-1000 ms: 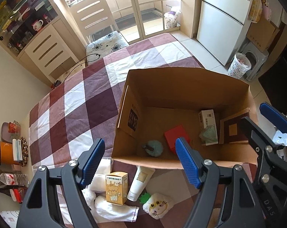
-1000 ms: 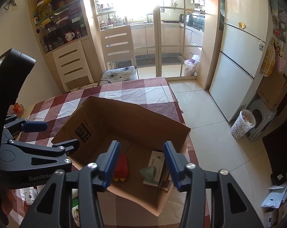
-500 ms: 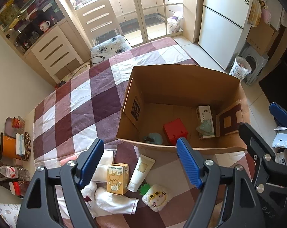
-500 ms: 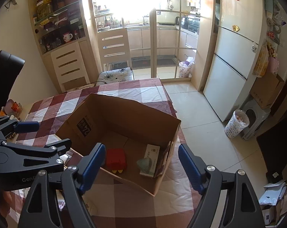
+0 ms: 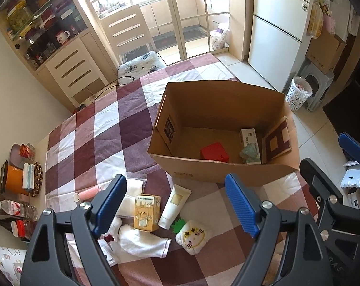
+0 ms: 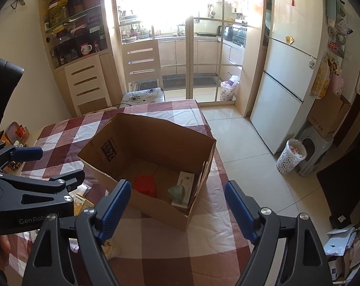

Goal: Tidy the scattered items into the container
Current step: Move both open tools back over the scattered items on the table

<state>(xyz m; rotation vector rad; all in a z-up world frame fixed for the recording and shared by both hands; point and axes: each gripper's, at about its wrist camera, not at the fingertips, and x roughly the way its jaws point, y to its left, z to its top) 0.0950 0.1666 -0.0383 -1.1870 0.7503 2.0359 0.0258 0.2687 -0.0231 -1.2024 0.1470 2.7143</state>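
The wide, empty left tongs (image 5: 174, 205) hover directly above the upright yellow cartoon-printed carton (image 5: 146, 212), nearer than the equally wide, empty right tongs (image 6: 177, 208).

Home dining room: fridge (image 6: 284, 78), checked tablecloth (image 5: 89, 138).

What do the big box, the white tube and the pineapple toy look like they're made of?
Big box: matte brown corrugated cardboard, going by its folded flaps.
White tube: probably smooth, soft plastic, with a flat crimped end.
Pineapple toy: seemingly plush fabric, fuzzy, with felt-like green leaves.
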